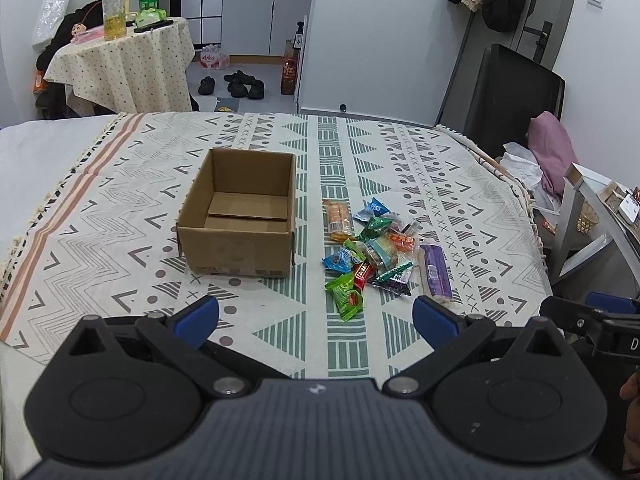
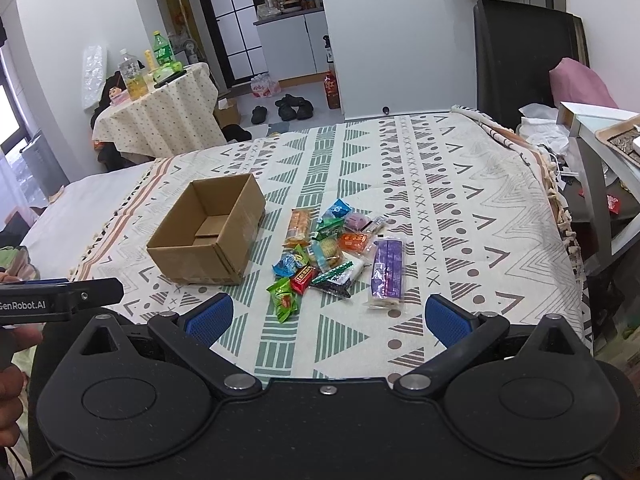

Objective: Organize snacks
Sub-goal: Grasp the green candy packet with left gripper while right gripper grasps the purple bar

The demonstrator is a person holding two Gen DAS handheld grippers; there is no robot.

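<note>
On the patterned bedspread (image 1: pixel 400 184), just right of an open, empty cardboard box (image 1: pixel 240 224), lies a loose heap of wrapped snacks (image 1: pixel 372 252), none yet boxed. Both tools hang back at the near edge, each with its blue pads spread wide and nothing between them: the left gripper (image 1: pixel 316 322) sits ahead of the box and pile alike, while the right gripper (image 2: pixel 328 320) looks almost straight up at the heap, so it is probably the nearer for a first pick. Closest to it are a crinkly green packet (image 2: pixel 283 299) and a long purple bar (image 2: pixel 386 273), the bar's long axis running away from the fingers, so by my reckoning it would want a grip across its narrow width. The wrappers look glossy and slippery; the corrugated box is stiff, square-walled, with a loose flap lying on its floor.
</note>
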